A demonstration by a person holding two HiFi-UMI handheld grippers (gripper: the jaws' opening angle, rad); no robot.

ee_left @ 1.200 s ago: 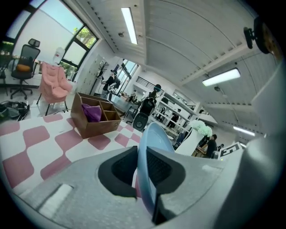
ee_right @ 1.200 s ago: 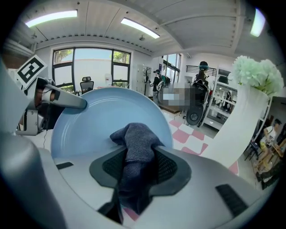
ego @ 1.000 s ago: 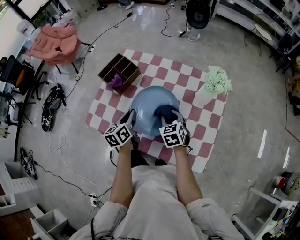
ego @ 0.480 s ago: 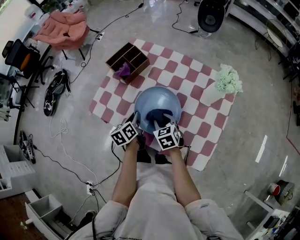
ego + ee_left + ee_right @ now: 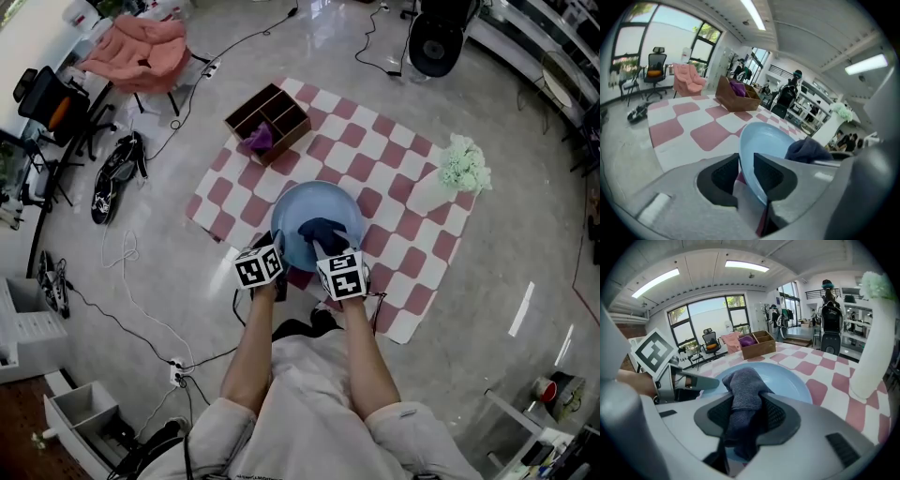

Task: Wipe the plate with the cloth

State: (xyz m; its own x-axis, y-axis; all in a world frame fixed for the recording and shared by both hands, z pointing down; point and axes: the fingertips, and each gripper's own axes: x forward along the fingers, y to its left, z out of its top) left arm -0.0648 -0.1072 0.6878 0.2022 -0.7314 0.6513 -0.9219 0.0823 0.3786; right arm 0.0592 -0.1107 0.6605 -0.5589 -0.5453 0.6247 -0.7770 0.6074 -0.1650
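1. Garment (image 5: 141, 52), pink, draped over a chair at far left, well off the checked mat (image 5: 220, 202) on the floor.
2. Wooden box (image 5: 269, 120) sits on the mat's upper left corner, with something purple (image 5: 258, 141) in one compartment.
3. Left hand-held gripper (image 5: 746, 163) is at the near rim of the blue plate (image 5: 300, 202). Its jaws have just been opening, and the rim stands in the gap between them. A sliver of space shows beside the left pad, so no squeeze.
4. Plate is mid-mat, right in front of the person.
5. Right hand-held gripper (image 5: 746, 401) is clamped tight on the dark cloth (image 5: 743, 378), the bunched end poking out over the plate's near half.
6. White vase (image 5: 427, 192) with pale green flowers stands at the mat's right edge, apart from the plate.
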